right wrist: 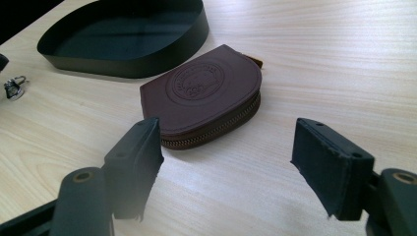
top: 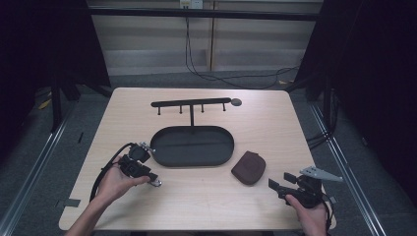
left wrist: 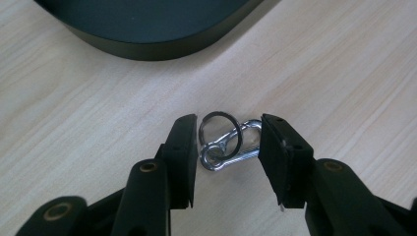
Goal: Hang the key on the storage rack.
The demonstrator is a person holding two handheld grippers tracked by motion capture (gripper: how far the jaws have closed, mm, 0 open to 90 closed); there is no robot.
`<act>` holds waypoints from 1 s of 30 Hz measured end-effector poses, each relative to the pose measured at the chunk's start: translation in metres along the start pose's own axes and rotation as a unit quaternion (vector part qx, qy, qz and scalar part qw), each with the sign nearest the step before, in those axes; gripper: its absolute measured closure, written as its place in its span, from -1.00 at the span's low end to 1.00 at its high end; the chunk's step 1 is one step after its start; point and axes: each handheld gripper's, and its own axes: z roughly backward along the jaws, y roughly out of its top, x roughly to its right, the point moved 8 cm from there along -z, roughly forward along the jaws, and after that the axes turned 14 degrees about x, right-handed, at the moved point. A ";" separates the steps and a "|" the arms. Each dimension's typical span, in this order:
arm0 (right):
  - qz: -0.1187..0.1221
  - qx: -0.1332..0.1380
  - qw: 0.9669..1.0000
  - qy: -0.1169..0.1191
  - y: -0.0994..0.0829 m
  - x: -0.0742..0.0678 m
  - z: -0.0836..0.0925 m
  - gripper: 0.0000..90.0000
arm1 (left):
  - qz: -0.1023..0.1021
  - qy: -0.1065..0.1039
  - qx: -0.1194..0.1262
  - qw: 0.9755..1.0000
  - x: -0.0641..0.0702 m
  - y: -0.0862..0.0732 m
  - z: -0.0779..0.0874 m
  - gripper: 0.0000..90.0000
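Straddling silver metal carabiner with dark key ring [left wrist: 227, 142] on pale wood table [top: 206, 196], left gripper [left wrist: 227, 147] jaws spread, pads clear. Right gripper [right wrist: 226, 157] jaws wide apart, facing brown zipped leather pouch [right wrist: 204, 93].

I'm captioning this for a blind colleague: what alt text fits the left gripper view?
A silver snap clip with a dark key ring lies on a pale wooden table between the open black jaws of the left gripper. The rim of a dark oval tray crosses the top.
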 end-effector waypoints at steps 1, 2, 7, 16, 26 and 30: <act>-0.001 -0.001 1.000 0.000 0.000 0.000 0.000 -0.39 | -0.001 0.001 -0.007 1.000 0.001 -0.001 -0.001 0.31; -0.001 -0.001 1.000 0.000 0.000 0.000 0.000 -0.39 | -0.003 -0.004 -0.016 1.000 0.001 -0.001 -0.002 0.31; 0.000 -0.002 1.000 0.001 0.000 0.000 0.000 -0.39 | -0.006 0.007 -0.024 1.000 -0.002 0.000 -0.008 0.31; -0.001 -0.006 1.000 0.004 -0.001 -0.001 -0.001 -0.39 | -0.015 0.011 -0.063 0.998 -0.001 0.000 -0.017 0.50; 0.000 -0.008 1.000 0.004 -0.002 -0.001 -0.001 -0.40 | -0.025 0.020 -0.098 0.995 0.000 0.001 -0.019 0.63; -0.001 -0.007 1.000 0.004 -0.002 -0.001 -0.001 -0.40 | -0.032 0.016 -0.111 0.993 -0.001 0.001 -0.018 0.81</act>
